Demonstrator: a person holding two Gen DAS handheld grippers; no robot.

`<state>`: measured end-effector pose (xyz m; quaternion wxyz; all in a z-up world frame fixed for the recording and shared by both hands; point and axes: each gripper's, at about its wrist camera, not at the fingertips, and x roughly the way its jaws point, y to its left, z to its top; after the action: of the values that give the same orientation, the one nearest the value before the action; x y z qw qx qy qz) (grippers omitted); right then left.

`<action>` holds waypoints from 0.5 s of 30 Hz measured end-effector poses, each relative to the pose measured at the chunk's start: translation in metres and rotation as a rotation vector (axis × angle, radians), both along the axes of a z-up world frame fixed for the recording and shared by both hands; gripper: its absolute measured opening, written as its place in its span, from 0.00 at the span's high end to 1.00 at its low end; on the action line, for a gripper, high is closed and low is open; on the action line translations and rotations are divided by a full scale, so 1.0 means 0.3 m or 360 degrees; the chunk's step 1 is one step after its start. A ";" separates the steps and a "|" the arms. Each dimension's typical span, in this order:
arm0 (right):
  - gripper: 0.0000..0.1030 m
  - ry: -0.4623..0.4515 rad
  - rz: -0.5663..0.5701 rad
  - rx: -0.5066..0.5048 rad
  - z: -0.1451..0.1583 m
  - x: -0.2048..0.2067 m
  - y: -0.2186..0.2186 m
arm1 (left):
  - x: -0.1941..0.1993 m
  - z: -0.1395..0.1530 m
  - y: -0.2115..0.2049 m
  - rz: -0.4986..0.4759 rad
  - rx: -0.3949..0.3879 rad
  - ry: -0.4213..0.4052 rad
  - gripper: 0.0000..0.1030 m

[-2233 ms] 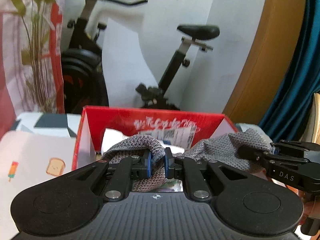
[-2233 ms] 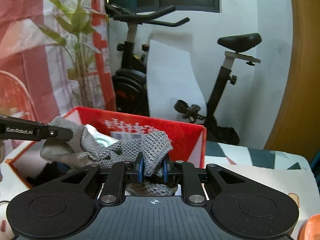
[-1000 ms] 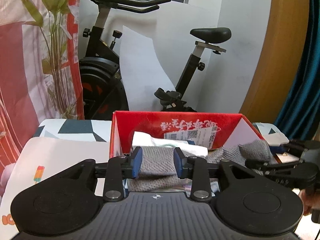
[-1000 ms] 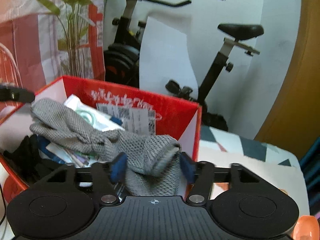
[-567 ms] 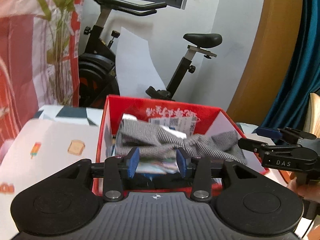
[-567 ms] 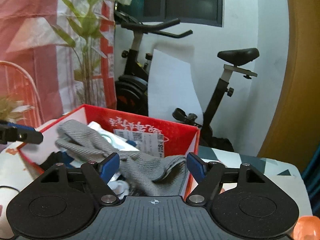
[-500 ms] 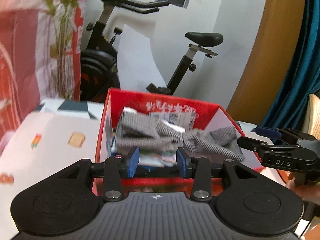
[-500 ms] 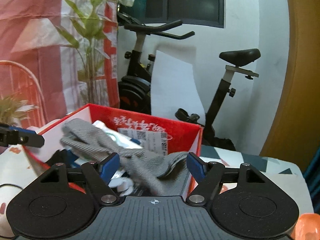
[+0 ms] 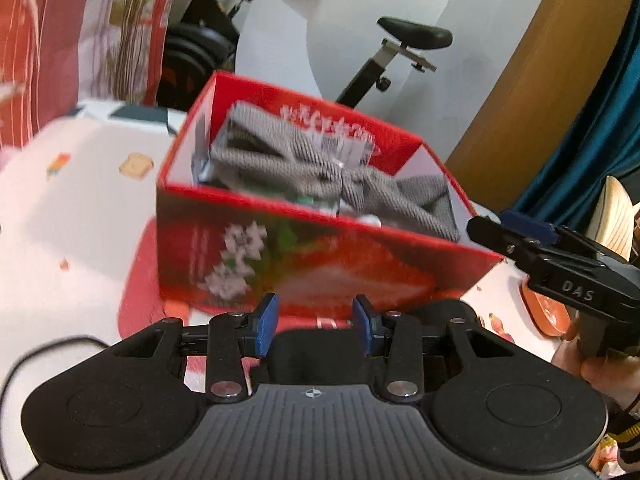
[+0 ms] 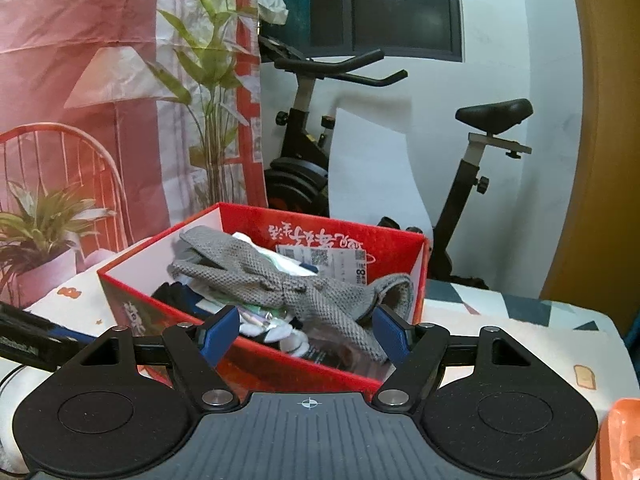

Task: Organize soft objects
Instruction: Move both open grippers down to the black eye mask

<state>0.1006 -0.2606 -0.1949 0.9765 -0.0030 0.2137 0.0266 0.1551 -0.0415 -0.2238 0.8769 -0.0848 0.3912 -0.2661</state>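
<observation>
While the left gripper [image 9: 314, 322] hangs with its blue pads spread and nothing between them, the red box [image 9: 304, 264] stands just beyond its tips on the white patterned tablecloth [image 9: 72, 200]. Inside, on top of the other contents, the grey knitted cloth [image 9: 320, 176] is draped from the far left corner toward the right wall. To the right, the right gripper [image 10: 308, 336] is spread wide and empty, its pads framing the cloth's near end [image 10: 344, 312] from outside the box.
</observation>
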 end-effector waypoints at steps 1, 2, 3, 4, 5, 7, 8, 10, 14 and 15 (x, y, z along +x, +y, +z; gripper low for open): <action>0.33 0.0007 0.0007 0.0011 -0.003 -0.008 -0.003 | -0.002 -0.008 -0.003 0.0003 0.0001 0.0013 0.59; 0.34 0.0016 0.0012 0.0020 -0.008 -0.013 -0.004 | -0.002 -0.015 -0.007 0.0007 0.0003 0.0022 0.59; 0.35 0.0025 0.0013 0.0024 -0.012 -0.020 -0.005 | -0.004 -0.020 -0.011 0.0012 0.0007 0.0027 0.59; 0.36 0.0033 0.0014 0.0027 -0.018 -0.027 -0.004 | -0.003 -0.026 -0.016 0.0018 0.0018 0.0034 0.59; 0.36 0.0041 0.0014 0.0030 -0.024 -0.035 -0.004 | -0.002 -0.032 -0.019 0.0023 0.0028 0.0038 0.59; 0.36 0.0052 -0.0001 0.0035 -0.038 -0.052 -0.003 | -0.003 -0.044 -0.023 0.0030 0.0057 0.0050 0.59; 0.36 0.0057 -0.0013 0.0037 -0.045 -0.061 -0.003 | -0.005 -0.052 -0.024 0.0033 0.0072 0.0057 0.59; 0.36 0.0072 -0.0038 0.0043 -0.062 -0.077 -0.004 | -0.007 -0.066 -0.023 0.0035 0.0091 0.0070 0.59; 0.36 0.0135 -0.0075 0.0062 -0.110 -0.098 -0.010 | -0.004 -0.094 -0.020 0.0054 0.0124 0.0109 0.59; 0.36 0.0156 -0.0082 0.0067 -0.123 -0.100 -0.010 | -0.001 -0.099 -0.020 0.0058 0.0136 0.0110 0.59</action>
<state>0.0708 -0.2636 -0.2318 0.9651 0.0244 0.2606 0.0062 0.1547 -0.0476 -0.2534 0.8704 -0.0635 0.4307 -0.2301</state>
